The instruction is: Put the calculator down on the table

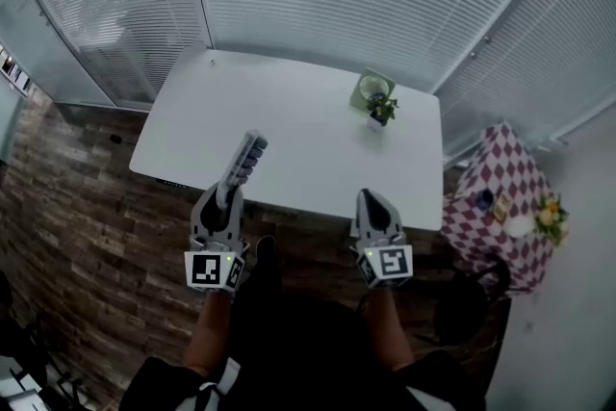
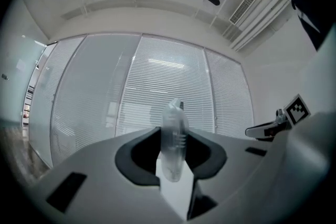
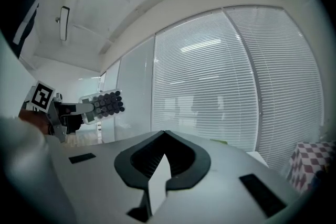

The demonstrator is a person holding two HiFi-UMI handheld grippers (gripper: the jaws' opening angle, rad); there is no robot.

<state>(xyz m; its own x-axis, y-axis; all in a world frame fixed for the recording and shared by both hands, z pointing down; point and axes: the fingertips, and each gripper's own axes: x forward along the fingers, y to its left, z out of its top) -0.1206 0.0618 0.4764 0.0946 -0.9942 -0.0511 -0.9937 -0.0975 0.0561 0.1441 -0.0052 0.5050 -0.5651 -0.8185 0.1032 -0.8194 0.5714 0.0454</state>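
Left gripper pinches the calculator; right gripper is pressed together, empty.
The calculator juts forward from the left jaws, keys facing the right gripper. From the head view it lies over the near edge of the white table — a potted plant stands at the far right.

No word, brand or number can be read anywhere. The only printed signs are black-and-white square markers, block patterns and not letters. One is on the cube of the left gripper, and one is on the cube of the right gripper, both short of the near edge of the white rectangular table. The slim grey calculator with dark round keys, over that near edge, shows keys too small for any digit to be made out.
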